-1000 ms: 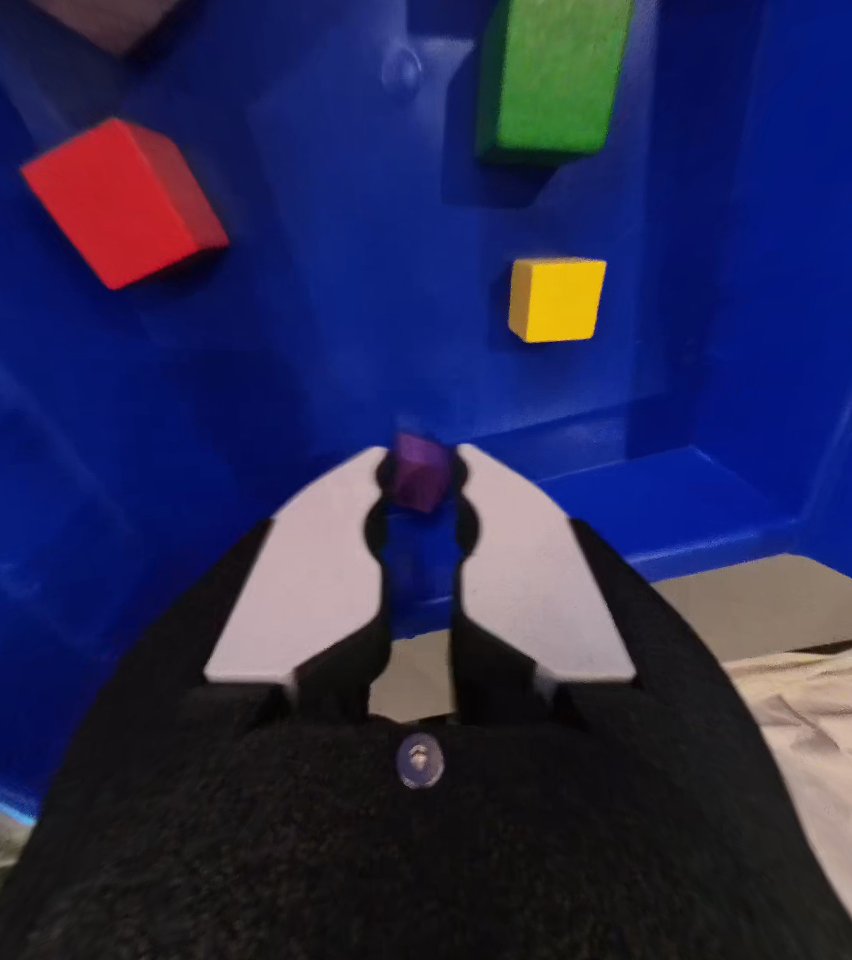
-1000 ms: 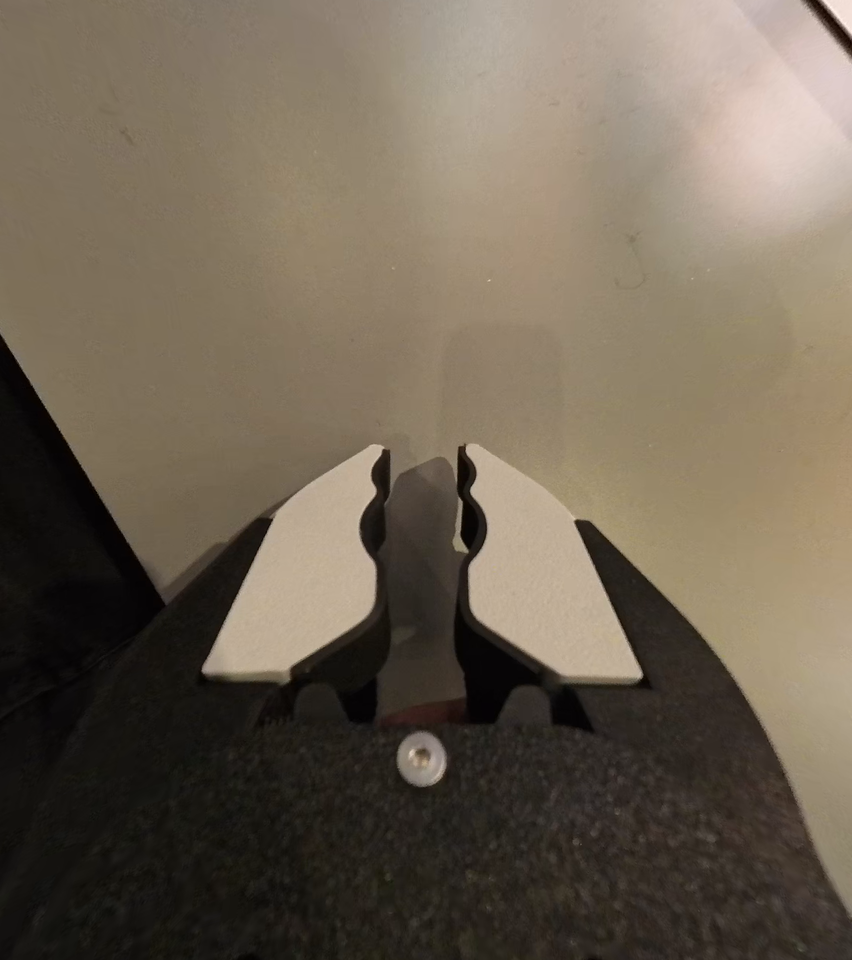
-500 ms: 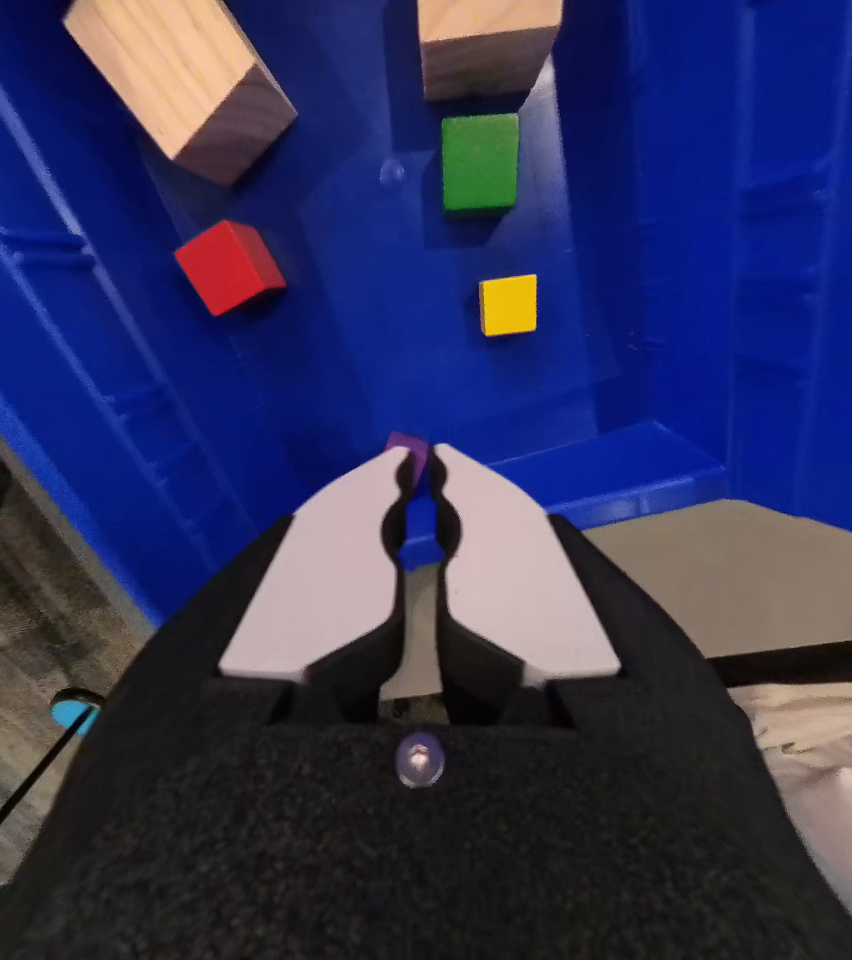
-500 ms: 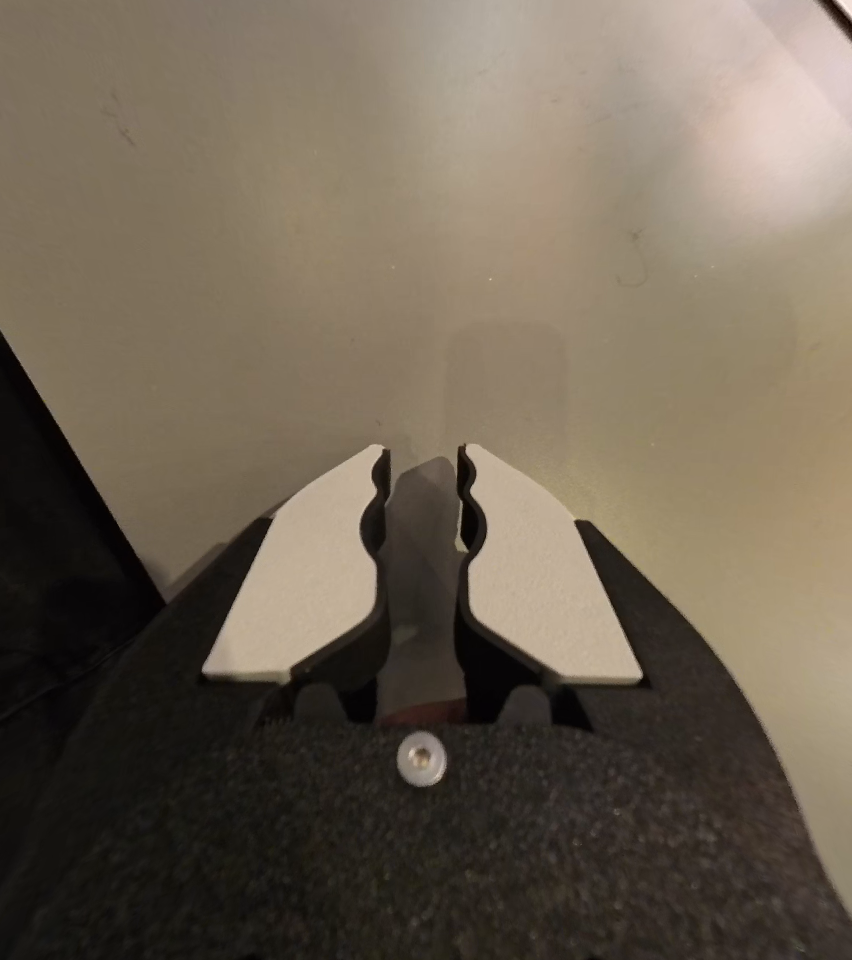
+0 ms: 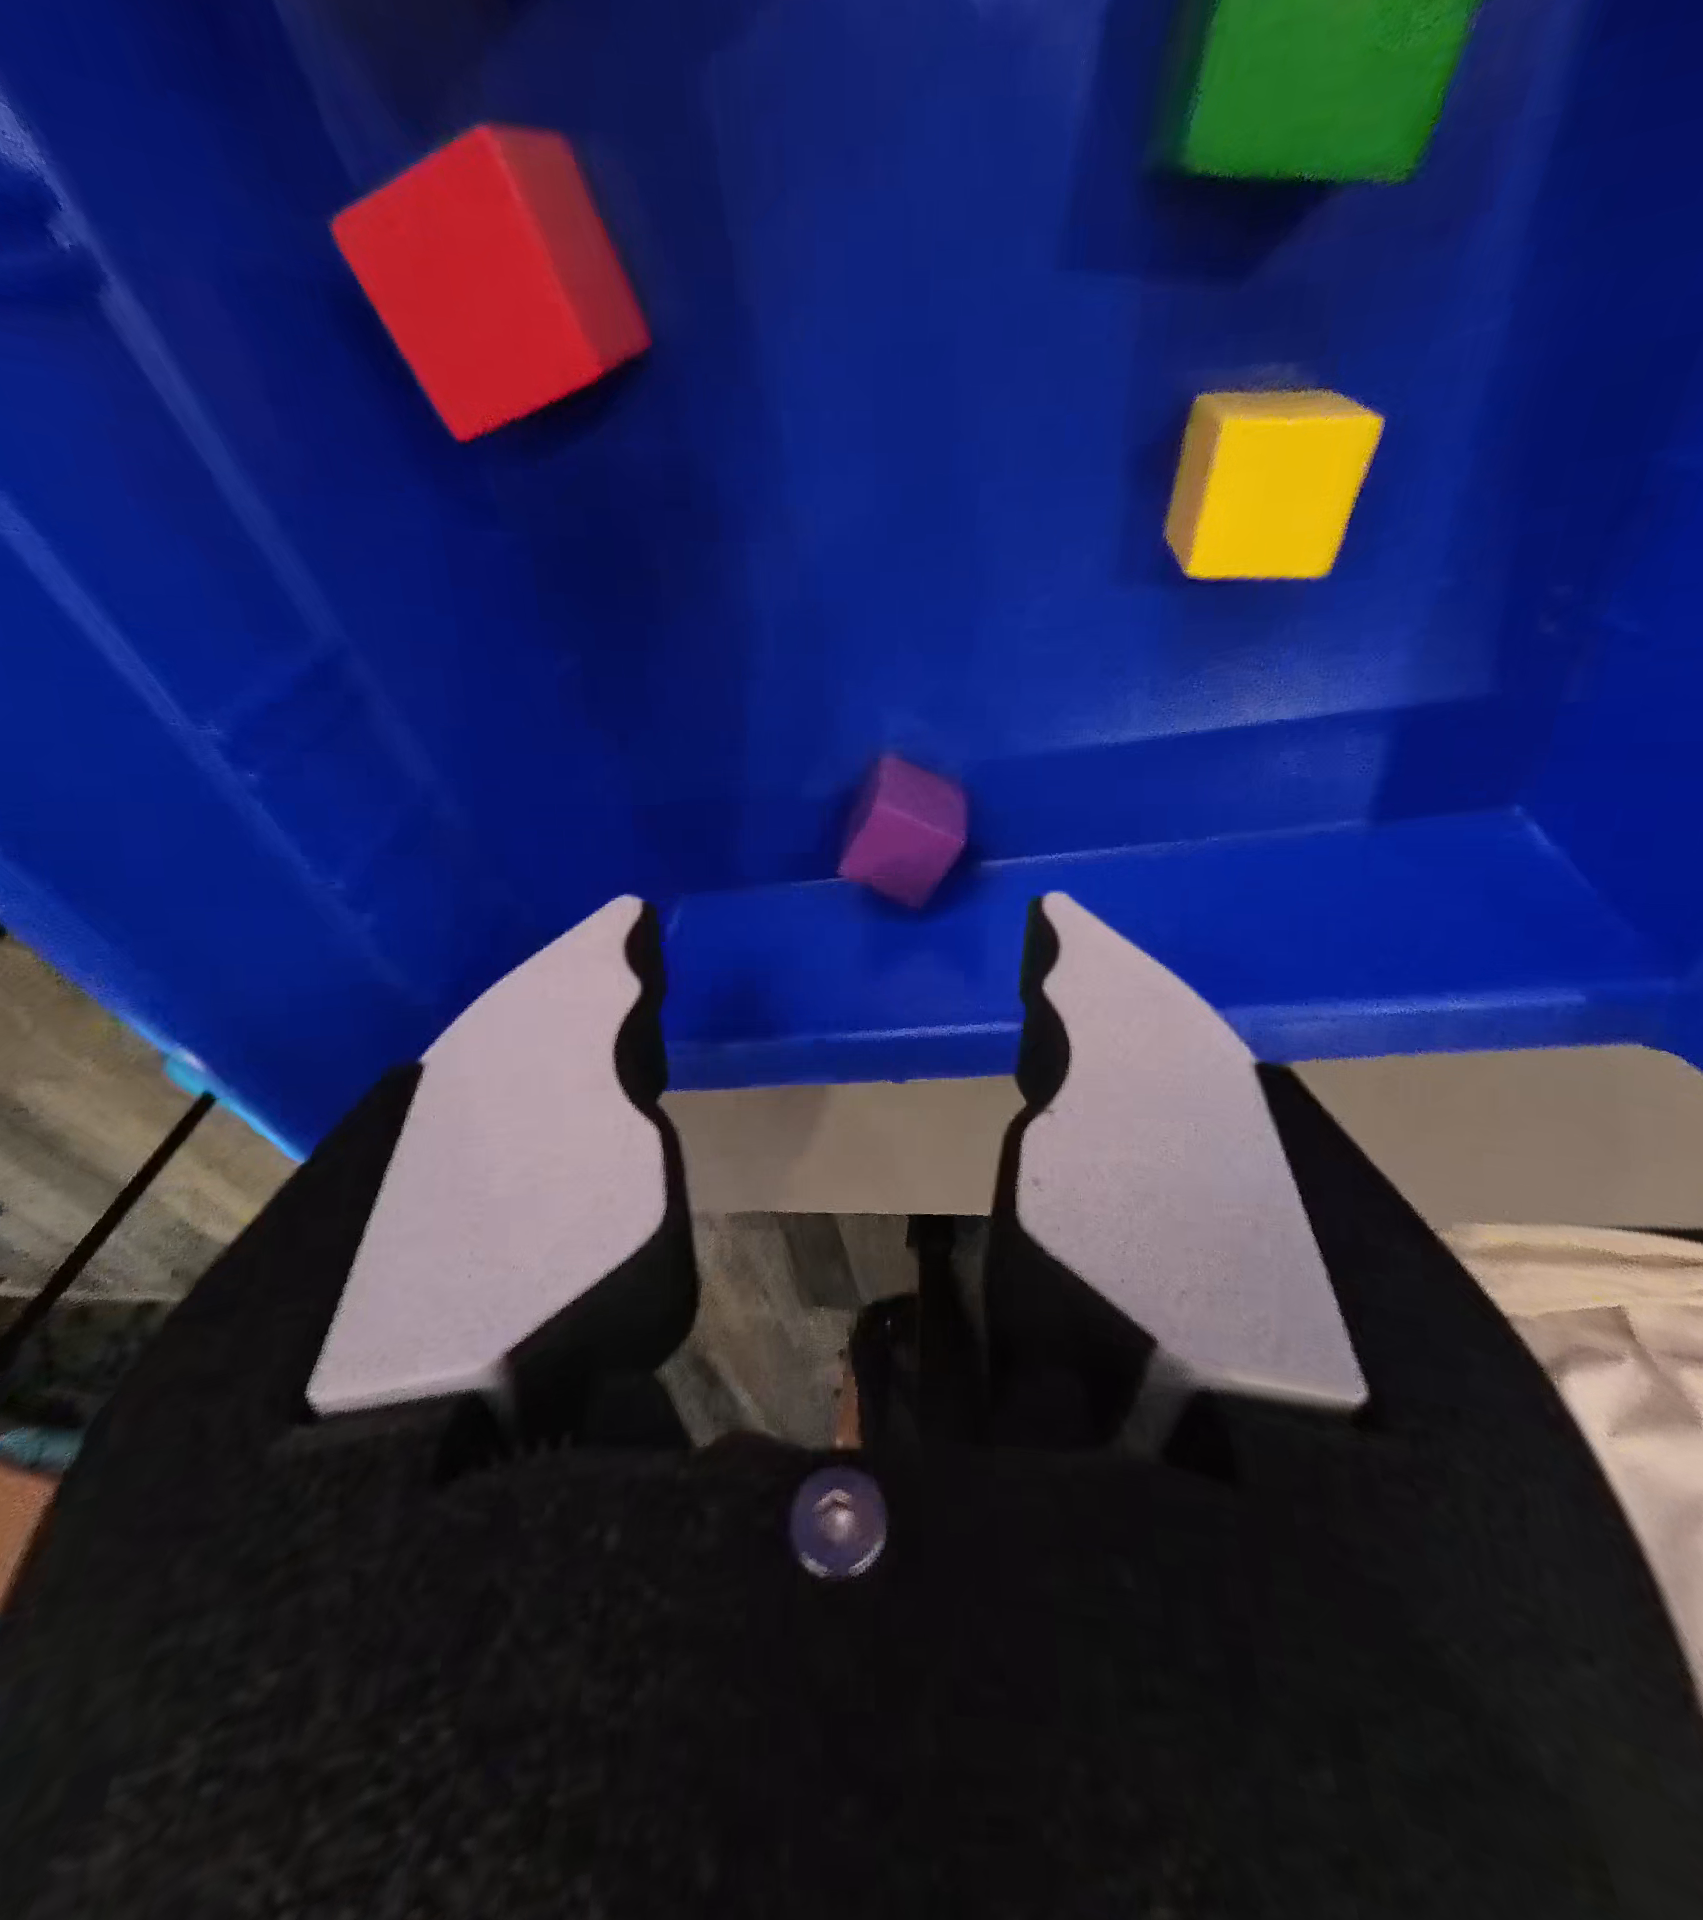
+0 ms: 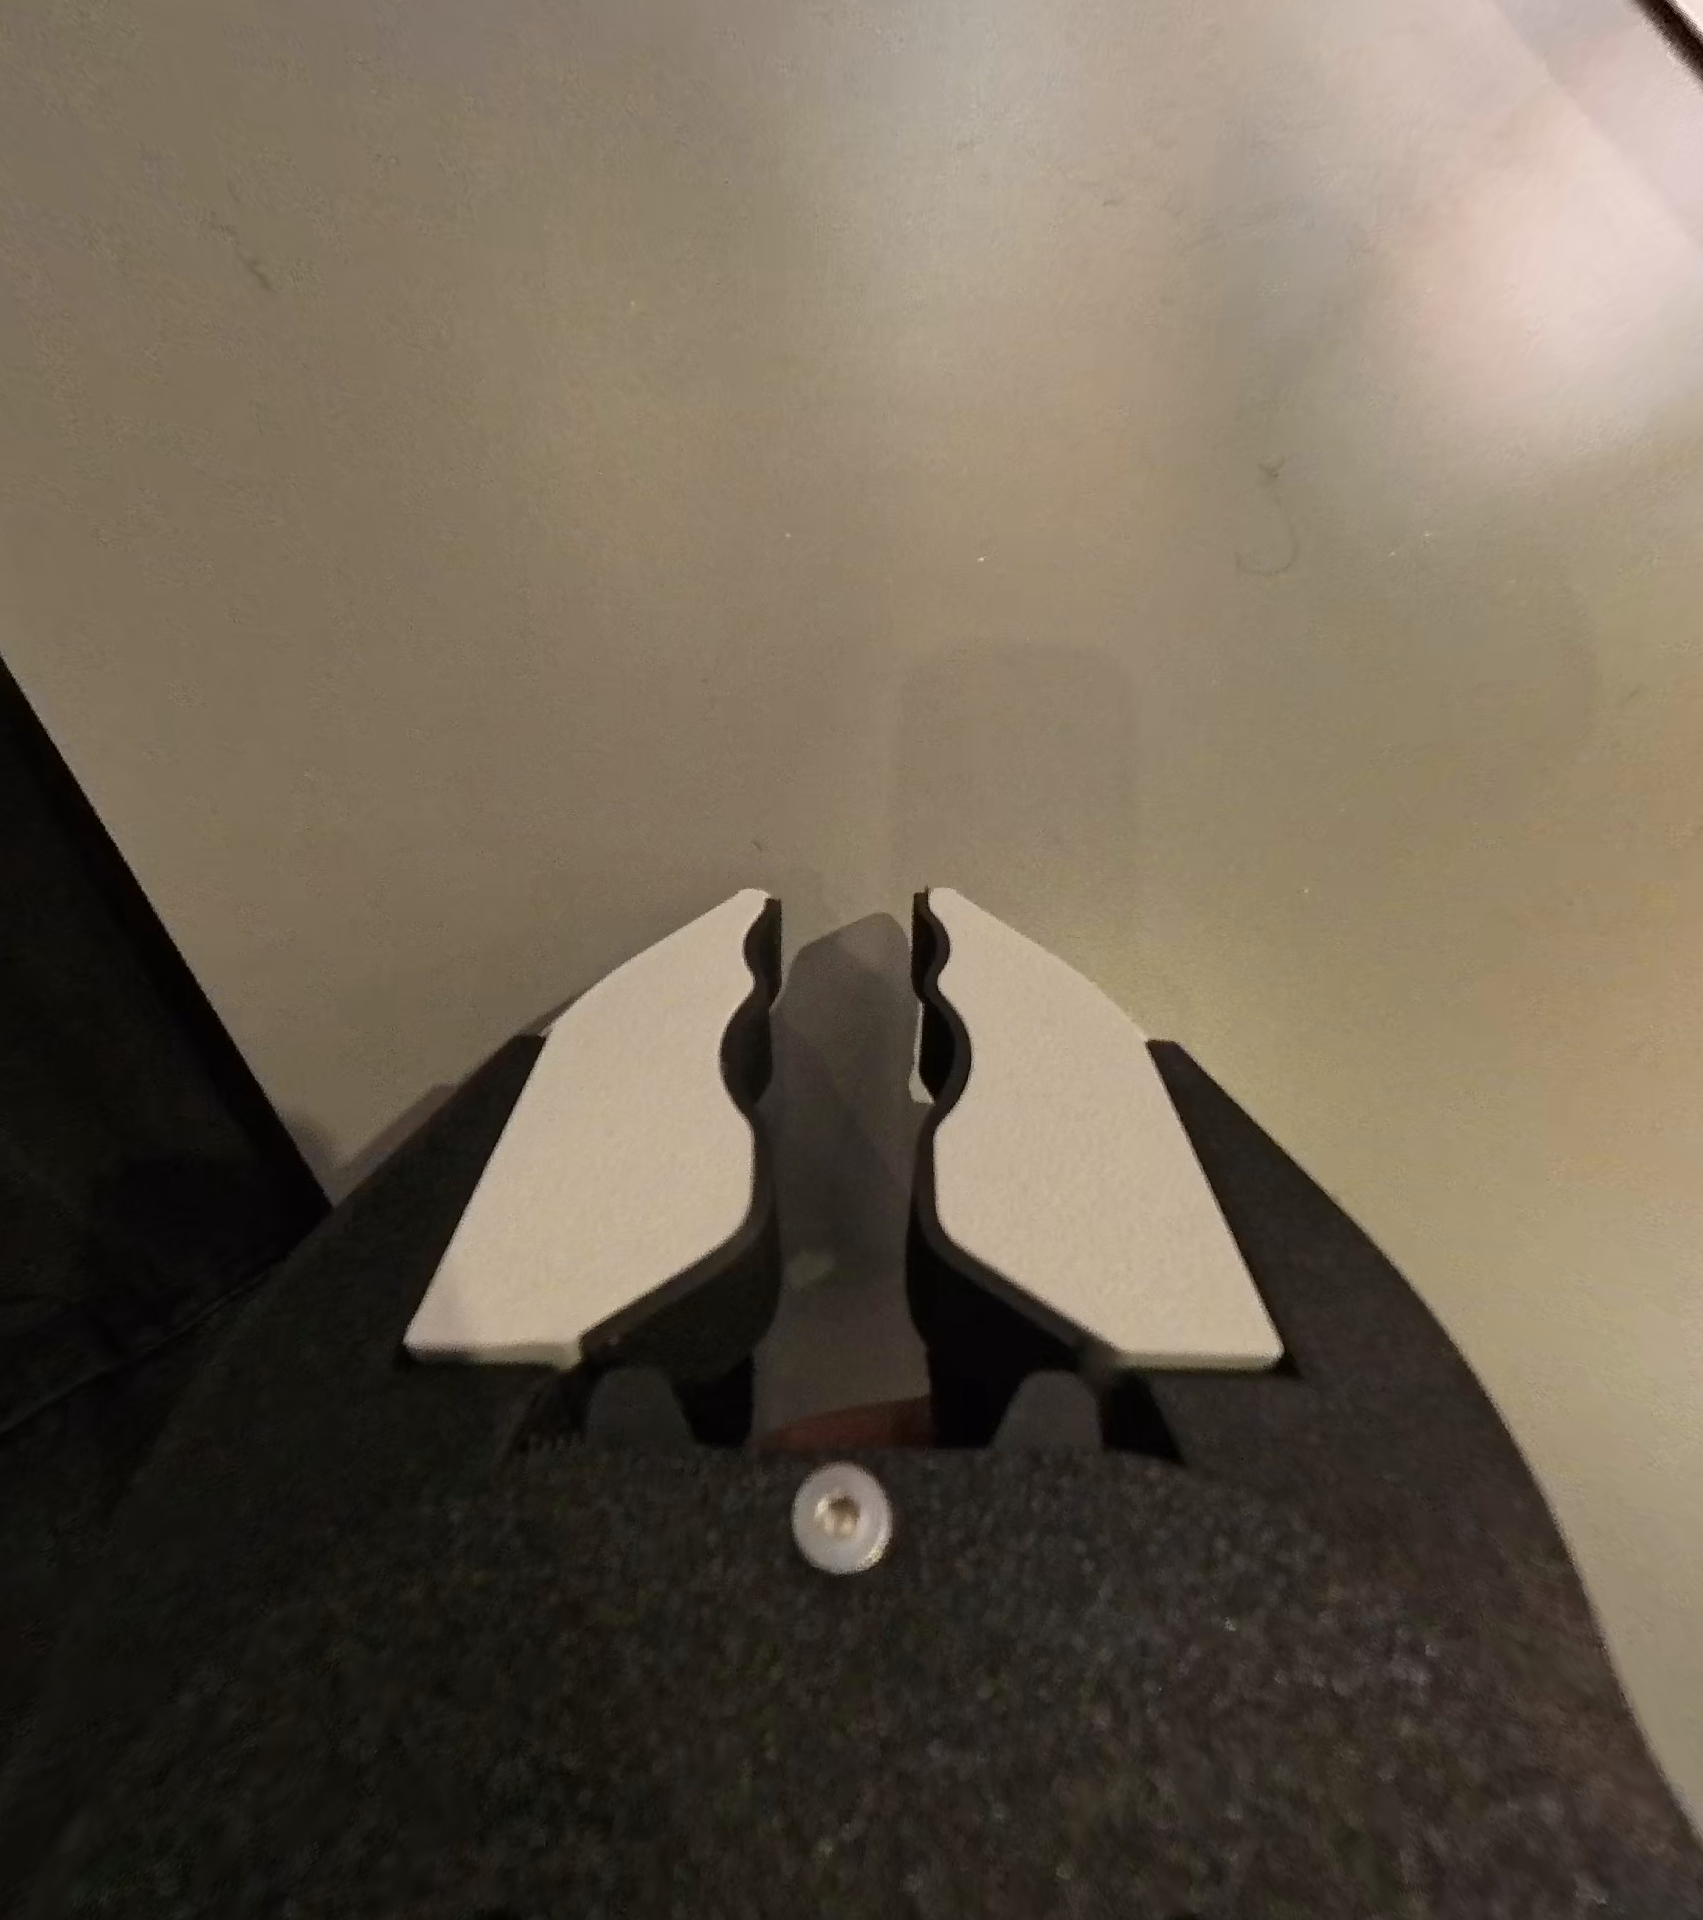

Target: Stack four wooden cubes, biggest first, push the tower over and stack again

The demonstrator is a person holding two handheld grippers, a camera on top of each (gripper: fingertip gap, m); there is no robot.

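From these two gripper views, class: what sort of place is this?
Probably an indoor workroom or lab bench: coloured wooden cubes such as the red cube lie in a blue plastic bin on a plain grey table.

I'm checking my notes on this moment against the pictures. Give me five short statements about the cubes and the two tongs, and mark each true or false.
1. The left tongs are open and hold nothing. True.
2. The purple cube is clamped between the left tongs. False: it is free, beyond the fingertips, inside the blue bin.
3. The yellow cube sits atop the green cube. False: they are apart.
4. The red cube is left of the yellow one. True.
5. The right tongs grip a cube. False: nothing is between them, over a bare table.
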